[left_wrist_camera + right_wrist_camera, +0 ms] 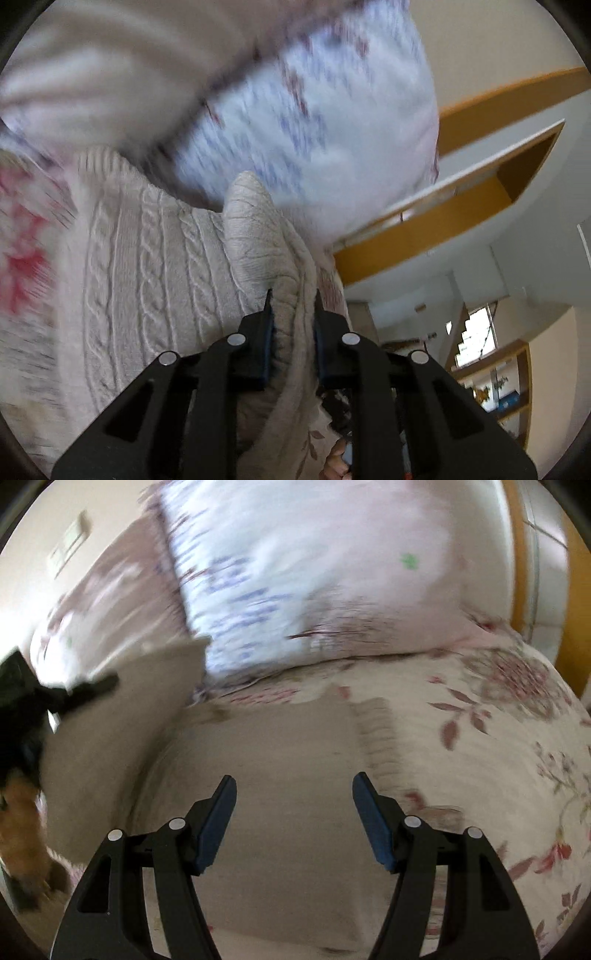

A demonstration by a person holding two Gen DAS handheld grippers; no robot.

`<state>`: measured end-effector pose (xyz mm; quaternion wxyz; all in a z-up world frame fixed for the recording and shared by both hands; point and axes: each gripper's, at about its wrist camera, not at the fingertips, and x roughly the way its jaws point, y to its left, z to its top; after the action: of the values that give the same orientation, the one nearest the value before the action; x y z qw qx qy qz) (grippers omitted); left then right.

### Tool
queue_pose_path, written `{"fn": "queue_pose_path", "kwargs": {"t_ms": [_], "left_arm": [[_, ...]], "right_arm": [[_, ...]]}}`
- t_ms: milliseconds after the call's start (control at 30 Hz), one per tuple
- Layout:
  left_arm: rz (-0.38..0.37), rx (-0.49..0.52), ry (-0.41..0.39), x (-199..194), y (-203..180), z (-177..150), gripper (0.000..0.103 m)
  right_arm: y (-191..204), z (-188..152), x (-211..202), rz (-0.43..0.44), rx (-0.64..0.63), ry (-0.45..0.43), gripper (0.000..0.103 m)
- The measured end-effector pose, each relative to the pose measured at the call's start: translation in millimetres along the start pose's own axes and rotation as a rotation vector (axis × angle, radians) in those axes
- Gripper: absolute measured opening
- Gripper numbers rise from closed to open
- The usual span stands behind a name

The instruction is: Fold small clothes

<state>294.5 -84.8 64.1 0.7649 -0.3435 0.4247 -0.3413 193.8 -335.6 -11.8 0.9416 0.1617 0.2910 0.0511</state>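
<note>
A cream cable-knit sweater (155, 266) lies on a floral bedspread. My left gripper (293, 295) is shut on a bunched fold of the sweater and holds that part raised. In the right wrist view the sweater (280, 775) lies flat in front, blurred, with its left part lifted up (122, 734) by the left gripper (74, 694). My right gripper (293, 781) is open and empty just above the flat part of the sweater.
A pillow with blue and purple print (303, 576) lies at the head of the bed, behind the sweater. The floral bedspread (498, 738) extends to the right. Orange and white shelving (461, 192) stands by the bed. A hand (18, 834) shows at the left edge.
</note>
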Motion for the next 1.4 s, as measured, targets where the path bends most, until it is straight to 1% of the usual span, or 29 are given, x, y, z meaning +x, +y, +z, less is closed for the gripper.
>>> {"fn": "queue_pose_path", "kwargs": {"t_ms": [67,133,200,233,267,300,333,367,400,433,467,500,533,600,667,700,767,800,833,900,967,1067,1100,1167,1200,1233,1300,1333,1400], "left_arm": [[0.006,-0.001,0.069,28.9,0.0,-13.0,0.017],[0.017,-0.029,0.127,54.7,4.1,-22.9,0.02],[-0.031,-0.063,0.165,65.4,6.3,-27.9,0.02],[-0.078,-0.072,0.189,65.8,4.2,-29.2,0.022],[-0.101,-0.062,0.2,61.2,-0.2,-29.3,0.031],[-0.108,-0.045,0.193,55.1,-4.0,-28.5,0.045],[-0.106,-0.015,0.171,44.8,-10.2,-25.8,0.051],[-0.095,0.023,0.138,30.9,-14.5,-23.9,0.06],[-0.072,0.053,0.107,17.6,-17.1,-23.7,0.065],[-0.026,0.085,0.068,1.2,-17.8,-22.5,0.067],[0.024,0.105,0.04,-11.2,-15.7,-22.1,0.067],[0.068,0.115,0.023,-20.4,-10.9,-22.3,0.067],[0.133,0.13,-0.003,-30.7,-5.9,-22.2,0.067],[0.234,0.134,-0.026,-41.5,6.0,-22.2,0.067],[0.291,0.115,-0.029,-48.5,22.1,-22.2,0.067],[0.315,0.101,-0.025,-49.9,29.9,-23.6,0.067],[0.342,0.082,-0.009,-45.8,43.2,-25.4,0.067],[0.355,0.075,0.002,-44.4,48.4,-24.4,0.067],[0.36,0.073,0.011,-40.7,53.0,-25.2,0.067],[0.347,0.072,0.019,-39.4,58.7,-27.1,0.068],[0.333,0.074,0.021,-37.3,59.7,-25.5,0.068],[0.309,0.072,0.026,-36.5,62.2,-24.0,0.069],[0.303,0.068,0.027,-33.4,63.4,-23.6,0.069],[0.293,0.06,0.031,-34.2,64.3,-24.0,0.07],[0.291,0.053,0.03,-34.0,65.5,-23.4,0.071],[0.289,0.049,0.029,-38.7,65.4,-24.6,0.071],[0.275,0.034,0.027,-41.1,65.7,-23.4,0.073],[0.267,0.026,0.024,-42.6,65.6,-22.6,0.074],[0.257,0.015,0.018,-45.2,66.0,-21.9,0.075]], "right_arm": [[-16.7,3.6,-1.5,0.006,0.048,-0.003,0.067],[-28.5,5.1,-2.5,0.019,0.096,-0.001,0.067],[-38.2,6.1,-4.3,0.046,0.137,0.001,0.067],[-40.1,5.6,-7.2,0.055,0.145,0.001,0.067],[-41.7,6.6,-9.4,0.072,0.152,0.001,0.067],[-42.1,7.6,-10.9,0.094,0.158,0.003,0.067],[-43.5,9.5,-11.8,0.13,0.173,0.009,0.067],[-45.0,10.4,-12.2,0.16,0.188,0.016,0.067],[-46.7,11.6,-11.0,0.203,0.21,0.03,0.067],[-48.7,13.3,-7.6,0.255,0.242,0.053,0.067],[-49.3,14.2,-5.0,0.282,0.26,0.067,0.067],[-49.2,15.6,-0.7,0.317,0.278,0.091,0.067],[-48.1,17.1,3.5,0.346,0.292,0.115,0.067],[-43.9,19.1,10.7,0.385,0.306,0.153,0.067],[-38.6,22.6,20.0,0.388,0.299,0.191,0.067],[-36.4,24.0,25.1,0.362,0.291,0.209,0.067],[-34.1,24.2,34.7,0.341,0.293,0.249,0.066],[-34.1,23.5,39.4,0.345,0.298,0.272,0.066],[-32.9,22.6,43.6,0.352,0.3,0.291,0.06],[-28.1,21.2,50.3,0.362,0.282,0.313,0.055],[-25.9,22.4,54.2,0.395,0.289,0.316,0.053],[-29.4,28.1,62.1,0.45,0.339,0.311,0.05],[-31.1,29.9,67.3,0.451,0.355,0.317,0.049],[-32.5,32.5,78.1,0.441,0.376,0.33,0.045],[-32.4,33.7,80.6,0.436,0.382,0.328,0.034],[-31.9,34.8,81.5,0.425,0.382,0.324,0.021],[-26.5,37.4,77.0,0.404,0.341,0.292,0.019],[-20.2,40.4,67.8,0.373,0.289,0.255,0.018],[-11.1,46.4,53.1,0.348,0.221,0.195,0.017]]}}
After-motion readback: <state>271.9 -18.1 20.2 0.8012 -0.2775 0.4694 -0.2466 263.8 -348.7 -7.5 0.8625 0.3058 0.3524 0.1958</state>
